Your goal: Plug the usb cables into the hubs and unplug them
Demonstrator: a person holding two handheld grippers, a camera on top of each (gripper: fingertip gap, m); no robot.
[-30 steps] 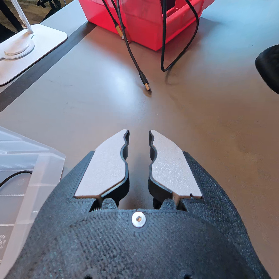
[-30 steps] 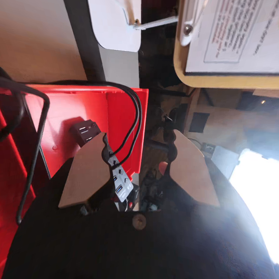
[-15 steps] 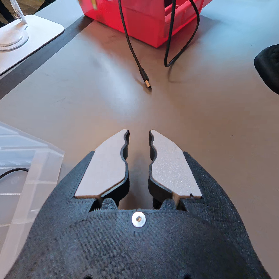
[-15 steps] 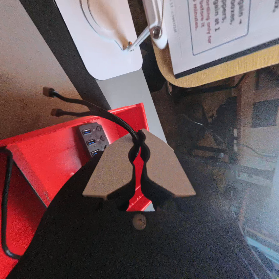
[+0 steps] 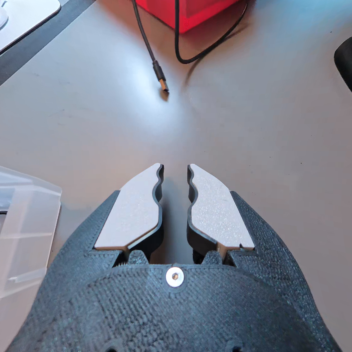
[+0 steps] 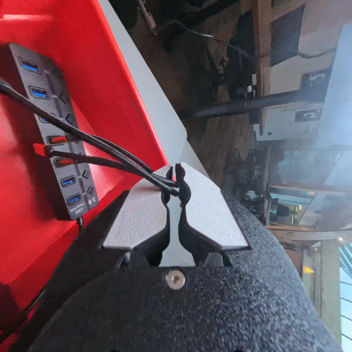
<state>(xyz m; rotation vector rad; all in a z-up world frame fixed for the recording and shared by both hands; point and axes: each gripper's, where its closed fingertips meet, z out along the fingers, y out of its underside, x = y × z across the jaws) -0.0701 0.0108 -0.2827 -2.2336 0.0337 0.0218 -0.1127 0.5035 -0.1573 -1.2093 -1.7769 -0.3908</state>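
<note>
In the left wrist view a black USB cable with a gold plug (image 5: 161, 82) lies on the grey table, running out of the red bin (image 5: 187, 17). My left gripper (image 5: 175, 167) is empty, its fingers a little apart, short of that plug. In the right wrist view my right gripper (image 6: 173, 168) is shut on two black braided USB cables (image 6: 133, 169). Their plug ends (image 6: 41, 150) hang in front of a dark multi-port USB hub (image 6: 57, 133), which lies in the red bin (image 6: 106, 80). I cannot tell whether either plug is seated in a port.
A second black cable loop (image 5: 192, 60) lies right of the plug. A clear plastic box (image 5: 24, 219) stands at my left. A white stand base (image 5: 24, 21) is at far left. A black object (image 5: 344, 57) is at the right edge. The left gripper's tips are roughly 50 cm from the right gripper's.
My right gripper closed on the two cables and swung in close to the hub. My left gripper moved forward toward the plug on the table, fingers unchanged.
</note>
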